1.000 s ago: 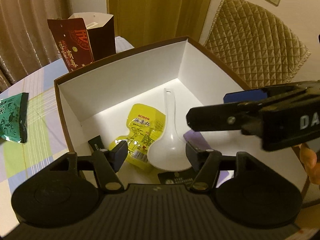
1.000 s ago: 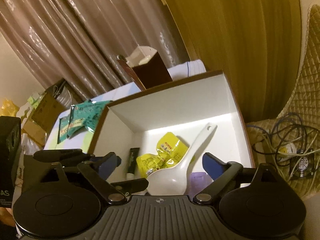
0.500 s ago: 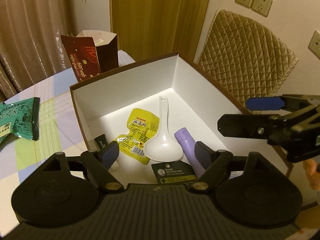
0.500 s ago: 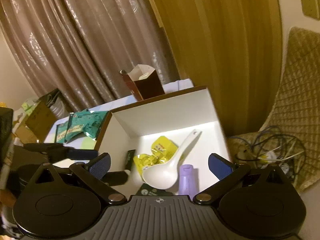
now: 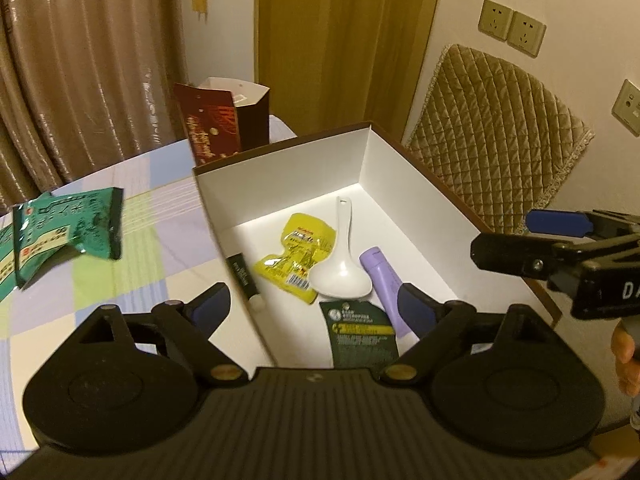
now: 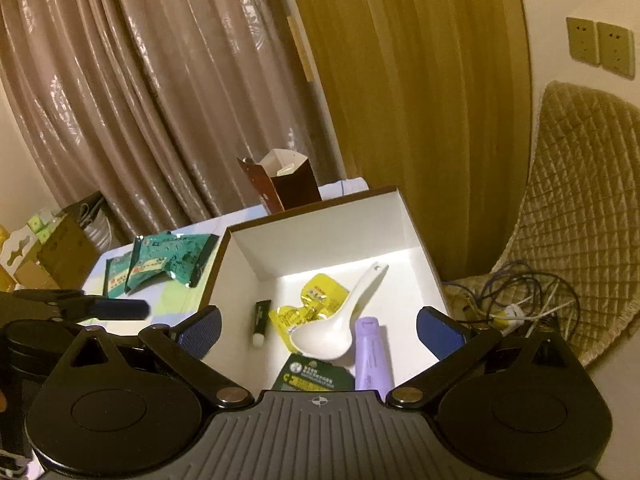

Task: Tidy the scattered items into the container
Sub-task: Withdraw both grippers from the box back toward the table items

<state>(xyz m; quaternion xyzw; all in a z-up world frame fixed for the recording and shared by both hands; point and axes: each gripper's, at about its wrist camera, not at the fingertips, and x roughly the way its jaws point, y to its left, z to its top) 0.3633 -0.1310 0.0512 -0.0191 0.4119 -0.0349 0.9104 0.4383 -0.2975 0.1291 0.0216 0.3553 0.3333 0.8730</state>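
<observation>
The left tool [image 5: 312,312] is being held above the near edge of the white box [image 5: 280,168], its jaws spread wide with nothing between them; they have just been opening further. The right tool [image 6: 318,330] is likewise being held over the box with jaws fully apart and empty.

Inside the box, a white spoon [image 5: 340,268] is lying partly over a yellow packet [image 5: 300,256], a purple tube [image 5: 380,284] is lying just beside the spoon's bowl, a dark green card [image 5: 360,332] is lying nearest the cameras, and a small dark tube [image 5: 244,276] is resting against the left wall.

Green packets [image 5: 68,228] are lying on the checked bench [image 5: 160,240], outside the box, well apart from both tools. A maroon paper bag [image 5: 224,120] is standing behind the box.
</observation>
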